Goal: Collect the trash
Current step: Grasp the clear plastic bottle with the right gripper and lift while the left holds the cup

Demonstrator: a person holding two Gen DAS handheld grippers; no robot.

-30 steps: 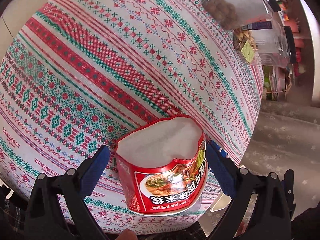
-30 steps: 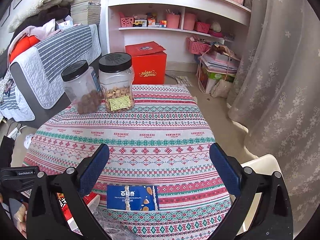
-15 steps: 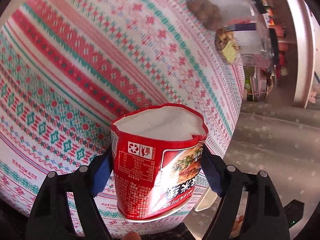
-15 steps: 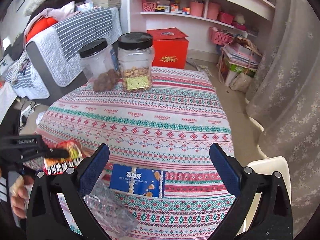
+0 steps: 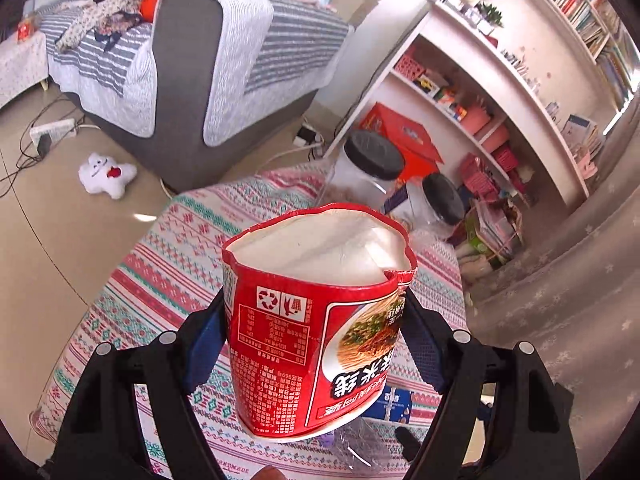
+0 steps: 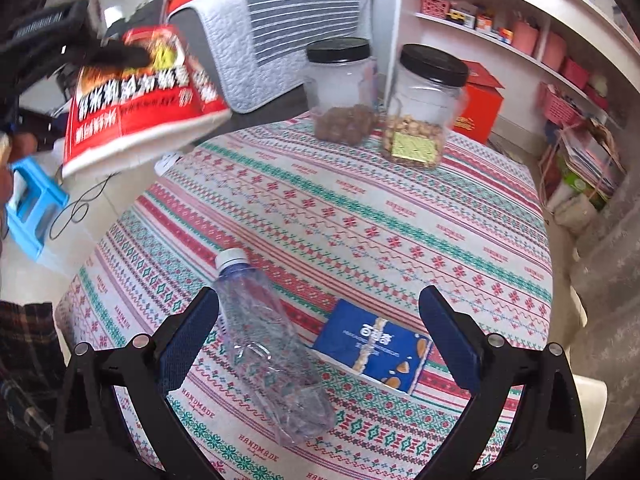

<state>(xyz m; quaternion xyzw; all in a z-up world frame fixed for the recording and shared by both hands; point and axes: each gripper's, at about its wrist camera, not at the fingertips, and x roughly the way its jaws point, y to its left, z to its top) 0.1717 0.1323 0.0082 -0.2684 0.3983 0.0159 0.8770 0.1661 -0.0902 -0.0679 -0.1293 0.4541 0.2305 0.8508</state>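
Gripping the crushed noodle cup (image 5: 316,320), your left gripper (image 5: 316,344) has both pads pressed on its sides, and the cup hangs clear above the table (image 5: 168,264). Your right gripper (image 6: 320,336) stands wide and empty over the near table edge, a clear bottle (image 6: 268,344) lying just inside its left finger, a blue box (image 6: 372,348) beside that. The cup blurs in the right view. Mid-cloth is open; two jars (image 6: 340,88) stand at the far edge, then a sofa (image 5: 188,76) and shelves (image 6: 500,28).
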